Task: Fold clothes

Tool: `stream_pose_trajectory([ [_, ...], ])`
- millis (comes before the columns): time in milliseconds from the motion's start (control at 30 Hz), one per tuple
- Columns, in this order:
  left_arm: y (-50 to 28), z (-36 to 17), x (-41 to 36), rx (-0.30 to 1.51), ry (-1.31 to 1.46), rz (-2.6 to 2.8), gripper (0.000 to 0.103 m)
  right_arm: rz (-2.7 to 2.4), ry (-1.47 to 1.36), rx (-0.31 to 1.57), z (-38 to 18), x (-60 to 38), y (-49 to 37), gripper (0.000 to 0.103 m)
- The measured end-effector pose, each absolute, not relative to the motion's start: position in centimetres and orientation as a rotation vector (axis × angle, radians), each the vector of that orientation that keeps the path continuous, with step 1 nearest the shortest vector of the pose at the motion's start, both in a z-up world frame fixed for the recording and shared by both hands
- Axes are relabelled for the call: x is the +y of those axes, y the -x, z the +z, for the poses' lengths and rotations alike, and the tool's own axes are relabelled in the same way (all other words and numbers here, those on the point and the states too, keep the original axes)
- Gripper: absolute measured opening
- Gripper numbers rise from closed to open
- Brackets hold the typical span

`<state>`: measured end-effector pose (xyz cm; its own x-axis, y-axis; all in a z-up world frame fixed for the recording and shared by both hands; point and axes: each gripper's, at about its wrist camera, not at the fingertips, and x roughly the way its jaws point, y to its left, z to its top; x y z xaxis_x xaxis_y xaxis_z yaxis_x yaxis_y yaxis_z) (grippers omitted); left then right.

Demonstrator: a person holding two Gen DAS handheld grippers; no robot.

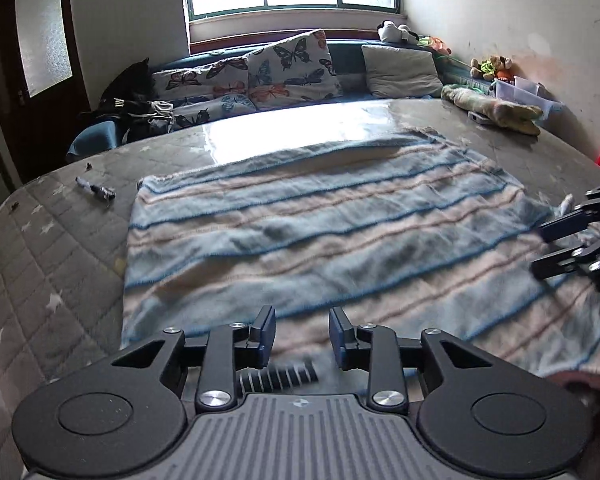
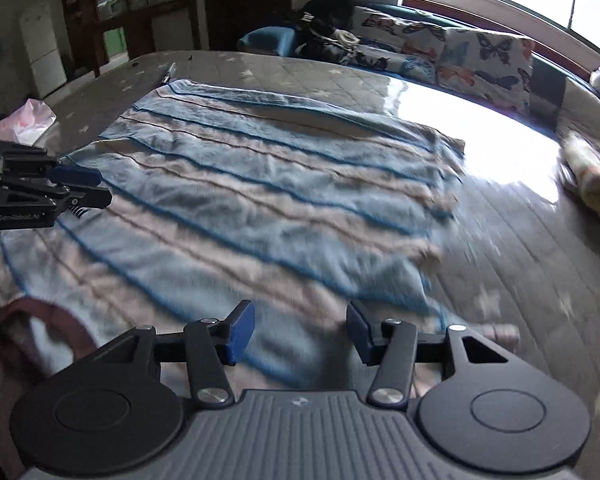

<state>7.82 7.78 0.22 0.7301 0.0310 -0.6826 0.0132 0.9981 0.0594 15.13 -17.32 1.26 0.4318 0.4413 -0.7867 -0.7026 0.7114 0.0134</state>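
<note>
Garment: striped sweater (image 1: 320, 216) spread flat mid-frame on my quilted mattress (image 1: 40, 248).
Left gripper (image 1: 302, 334): wide, empty, at its near hem.
Right gripper (image 2: 300, 330): wide, empty too.
Clutter: pen (image 1: 96, 191) left of the sweater, butterfly pillows (image 1: 284, 64) up top.

Striped garment (image 1: 320, 220) lies spread flat on quilted star-print table cover (image 1: 48, 264). Left gripper (image 1: 302, 336) over its near edge — jaws apart, nothing between them. Right gripper (image 1: 556, 248) at the garment's right side. Small dark object (image 1: 96, 191) left of garment.
</note>
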Motion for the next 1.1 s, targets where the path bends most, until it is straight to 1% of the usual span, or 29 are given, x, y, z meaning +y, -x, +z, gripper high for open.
stream_pose_trajectory([
  [100,-7.1,0.1,7.8,0.745,-0.057,0.026,0.037,0.703,0.327,0.868,1.4,-18.9,-14.0,0.053],
  [233,-6.6,0.1,7.7,0.741,-0.042,0.033,0.037,0.654,0.300,0.829,2.2,-20.1,-13.8,0.053],
  [333,-6.1,0.0,7.4,0.737,-0.043,0.034,0.040,0.643,0.255,0.796,2.4,-20.0,-14.8,0.053],
  [433,-5.8,0.0,7.1,0.732,-0.052,0.044,0.041,0.642,0.217,0.768,2.4,-19.5,-16.0,0.053],
  [567,-5.5,0.0,7.1,0.731,-0.049,0.054,0.041,0.632,0.200,0.798,1.4,-18.7,-18.1,0.053],
  [600,-5.4,0.0,7.1,0.732,-0.049,0.056,0.041,0.621,0.197,0.808,0.9,-18.9,-18.5,0.051],
  [667,-5.2,0.1,7.1,0.732,-0.050,0.057,0.041,0.623,0.182,0.811,0.7,-19.5,-18.6,0.050],
  [767,-5.1,0.0,7.2,0.730,-0.058,0.055,0.041,0.619,0.212,0.807,1.4,-20.3,-17.0,0.051],
  [1067,-4.0,0.0,6.3,0.715,-0.100,0.051,0.043,0.736,0.377,0.799,1.6,-20.0,-8.6,0.052],
  [1100,-3.8,-0.1,6.1,0.710,-0.115,0.051,0.045,0.746,0.392,0.793,1.5,-20.0,-7.8,0.052],
])
